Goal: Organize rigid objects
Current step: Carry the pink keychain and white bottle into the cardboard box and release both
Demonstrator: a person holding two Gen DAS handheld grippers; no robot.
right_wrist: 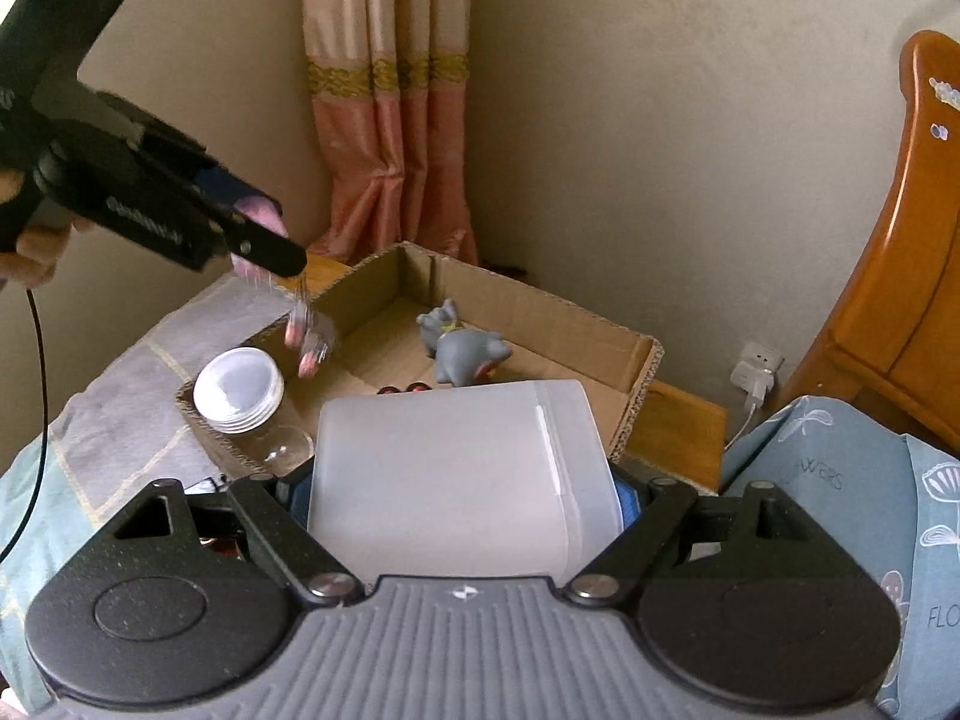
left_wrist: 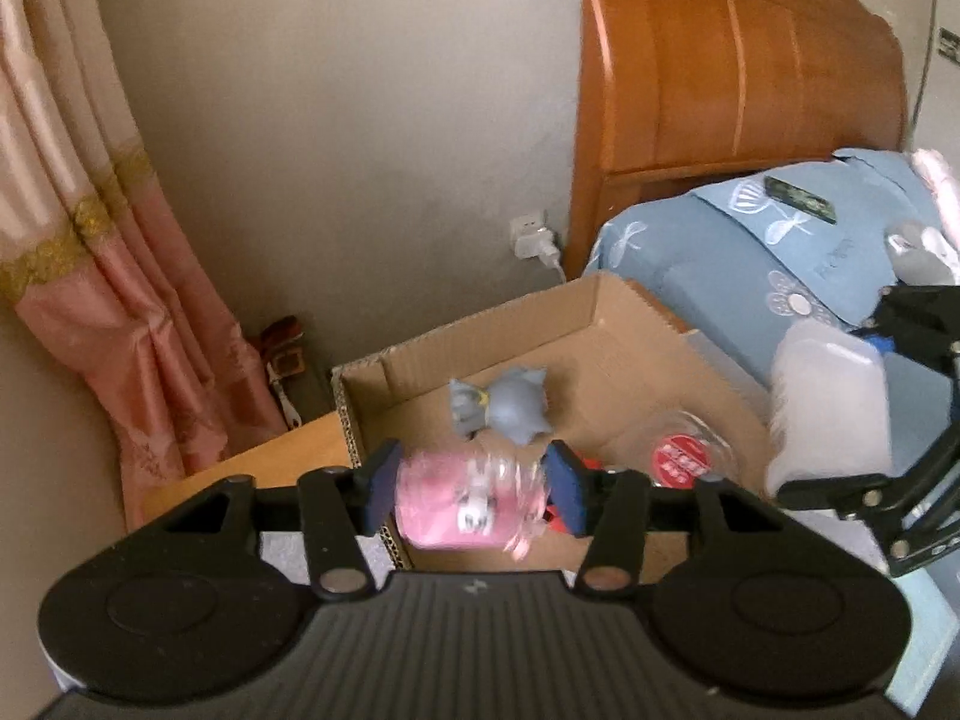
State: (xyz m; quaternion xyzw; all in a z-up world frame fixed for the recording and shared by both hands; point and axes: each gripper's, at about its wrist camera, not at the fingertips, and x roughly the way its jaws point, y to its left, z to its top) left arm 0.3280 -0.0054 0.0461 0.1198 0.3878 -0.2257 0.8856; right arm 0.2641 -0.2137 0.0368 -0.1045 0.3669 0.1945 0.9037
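The cardboard box point(right_wrist: 624, 360) sat open on a wooden surface point(right_wrist: 678, 426) in a corner, with plain grey walls behind it and a pink curtain point(right_wrist: 390, 120) with a gold band hanging to the floor. A wooden headboard point(left_wrist: 738, 72) rose on one side, above blue flower-print bedding point(left_wrist: 714, 252), and a white charger was plugged into a wall socket point(left_wrist: 531, 234) low beside it.

Inside the box lay a grey cat figurine point(right_wrist: 459, 345) on its side, and a clear jar with a white lid point(right_wrist: 240, 387) rested against the near wall.

Your left gripper point(left_wrist: 474, 483) was clamped on a small clear packet with a pink filling point(left_wrist: 465, 492) (blurred, so its print was unreadable), held over the near edge of the box. Your right gripper point(right_wrist: 462, 480) was closed on a frosted white plastic container point(right_wrist: 456, 474), boxy with rounded corners and lying on its side between the fingers, held above the box's near wall.
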